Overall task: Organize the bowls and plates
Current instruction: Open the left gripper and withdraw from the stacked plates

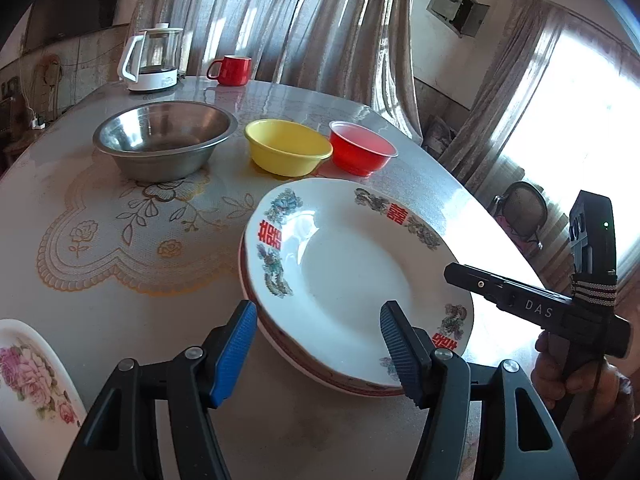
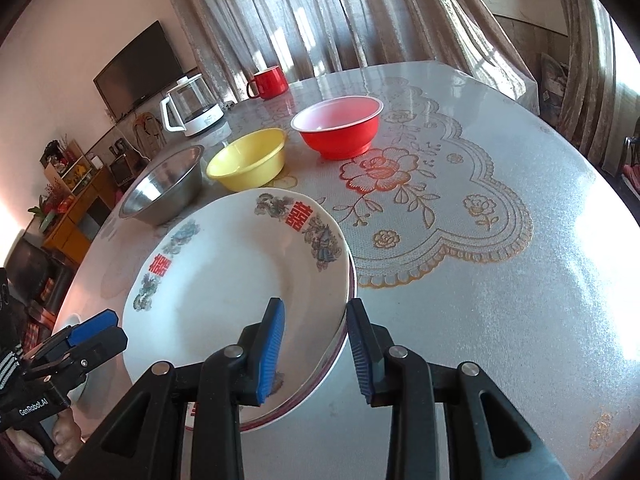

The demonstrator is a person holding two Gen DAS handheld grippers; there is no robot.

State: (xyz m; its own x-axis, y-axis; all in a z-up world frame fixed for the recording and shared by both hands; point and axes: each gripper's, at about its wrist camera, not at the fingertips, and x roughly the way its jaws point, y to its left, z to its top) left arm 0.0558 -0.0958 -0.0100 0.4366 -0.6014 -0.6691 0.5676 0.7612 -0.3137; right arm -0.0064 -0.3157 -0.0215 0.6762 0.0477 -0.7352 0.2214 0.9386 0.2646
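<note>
A white plate with red characters (image 1: 352, 272) (image 2: 224, 280) lies on top of a red-rimmed plate (image 1: 320, 376) on the table. My left gripper (image 1: 318, 352) is open and straddles the stack's near rim, one finger outside it and one over the plate. From the other side my right gripper (image 2: 316, 352) straddles the rim with a narrower gap, and its pads do not visibly press. A steel bowl (image 1: 164, 140), a yellow bowl (image 1: 286, 152) and a red bowl (image 1: 362, 148) stand in a row behind. A flowered plate (image 1: 28, 368) lies at the near left.
A glass kettle (image 1: 154, 60) and a red mug (image 1: 234, 70) stand at the far edge of the round table (image 2: 480, 320), which has a lace-pattern cover. Curtains hang behind it, and a chair (image 1: 520, 208) stands beside the table's edge.
</note>
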